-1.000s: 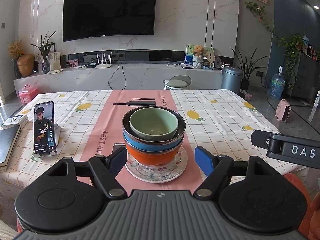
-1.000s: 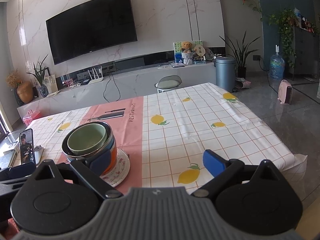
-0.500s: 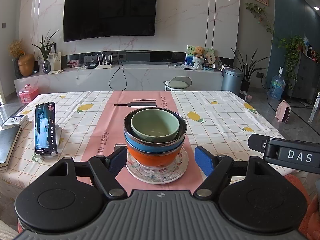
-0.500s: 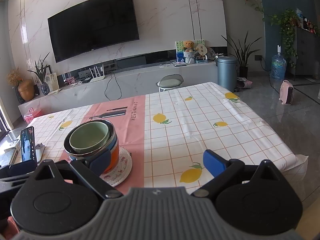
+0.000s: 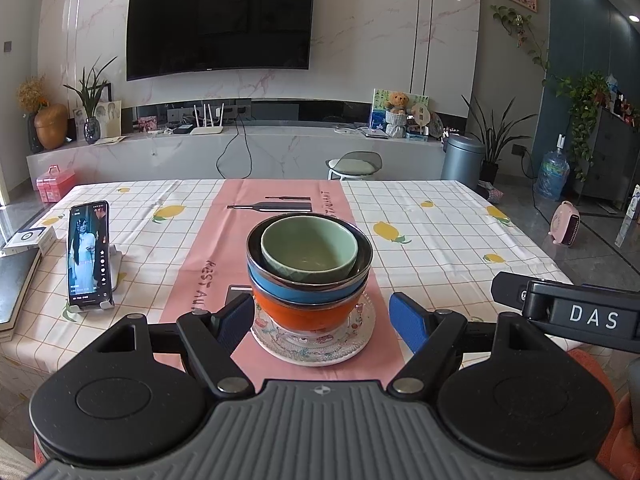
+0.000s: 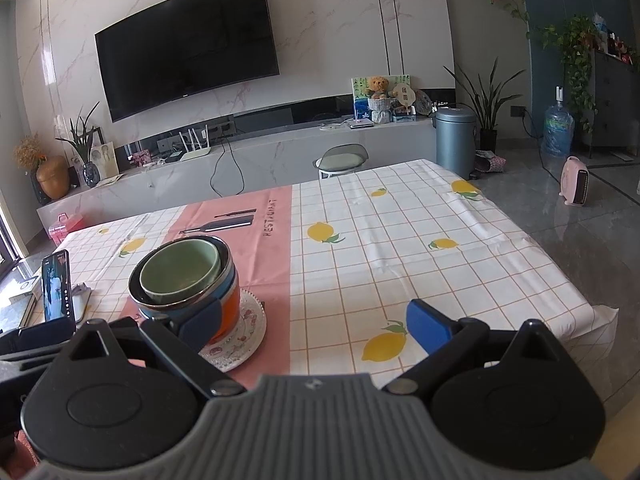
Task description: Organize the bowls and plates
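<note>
Since the earlier frames, both views shift only slightly; the stack stays put. Left wrist view: the left tool [image 5: 320,318], fingers apart, flanks the floral plate [image 5: 314,338] carrying orange, blue and green bowls [image 5: 309,248] on the table [image 5: 440,232]. Right wrist view: the right tool [image 6: 318,322], also apart, sits right of the stack [image 6: 188,280]. A sideways nudge may topple the off-centre, nested bowls.

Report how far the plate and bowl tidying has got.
Done, it seems: the green bowl is nested in a dark bowl, over a blue bowl and an orange bowl, all on the patterned plate on the pink runner. In hand: nothing; the left gripper is open around the stack and the right gripper is open and empty. Left: no other dishes show on the table.
</note>
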Demonstrator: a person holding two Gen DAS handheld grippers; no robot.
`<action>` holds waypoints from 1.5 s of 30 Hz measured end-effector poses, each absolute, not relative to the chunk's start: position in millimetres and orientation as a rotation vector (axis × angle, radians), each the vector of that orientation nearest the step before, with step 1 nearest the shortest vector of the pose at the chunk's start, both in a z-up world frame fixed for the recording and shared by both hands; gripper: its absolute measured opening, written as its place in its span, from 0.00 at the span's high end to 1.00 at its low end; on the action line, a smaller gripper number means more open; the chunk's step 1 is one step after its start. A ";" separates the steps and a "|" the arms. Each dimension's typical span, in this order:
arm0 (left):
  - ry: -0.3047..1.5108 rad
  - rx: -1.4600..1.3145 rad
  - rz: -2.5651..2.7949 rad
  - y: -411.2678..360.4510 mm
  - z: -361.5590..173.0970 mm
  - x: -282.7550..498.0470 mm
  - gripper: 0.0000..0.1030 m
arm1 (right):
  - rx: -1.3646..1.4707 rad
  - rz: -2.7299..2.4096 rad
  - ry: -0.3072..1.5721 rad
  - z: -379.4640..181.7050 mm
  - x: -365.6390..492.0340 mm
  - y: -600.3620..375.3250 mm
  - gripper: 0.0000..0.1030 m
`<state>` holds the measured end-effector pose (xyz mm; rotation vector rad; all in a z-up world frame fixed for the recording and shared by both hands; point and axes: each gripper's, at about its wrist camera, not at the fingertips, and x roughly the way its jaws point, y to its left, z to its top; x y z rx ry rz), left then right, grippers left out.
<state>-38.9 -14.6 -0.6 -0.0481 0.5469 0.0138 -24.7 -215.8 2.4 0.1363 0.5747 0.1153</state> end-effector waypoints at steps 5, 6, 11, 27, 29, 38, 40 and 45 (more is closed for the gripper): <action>0.557 -0.058 0.013 -12.5 -1.1 -38.5 0.13 | 0.142 0.119 0.590 0.9 -23.3 -216.1 0.05; 0.562 -0.063 0.012 -12.1 -1.4 -38.3 0.12 | 0.143 0.118 0.593 0.5 -23.0 -216.2 0.04; 0.579 -0.073 0.012 -11.1 -2.9 -37.4 0.13 | 0.155 0.120 0.615 -2.6 -21.4 -217.4 0.03; 0.605 -0.084 0.015 -10.3 -4.0 -40.5 0.12 | 0.166 0.123 0.647 -6.9 -22.8 -218.0 0.03; 0.601 -0.082 0.015 -10.3 -3.1 -41.3 0.12 | 0.169 0.125 0.642 -6.5 -23.6 -218.3 0.03; 0.591 -0.077 0.013 -11.5 -1.6 -42.6 0.12 | 0.171 0.124 0.634 -5.5 -25.4 -218.7 0.03; 0.589 -0.077 0.013 -11.3 -1.2 -42.4 0.12 | 0.172 0.123 0.634 -5.4 -25.5 -218.9 0.03; 0.588 -0.077 0.013 -11.1 -0.9 -42.6 0.12 | 0.175 0.119 0.631 -4.8 -25.7 -219.9 0.03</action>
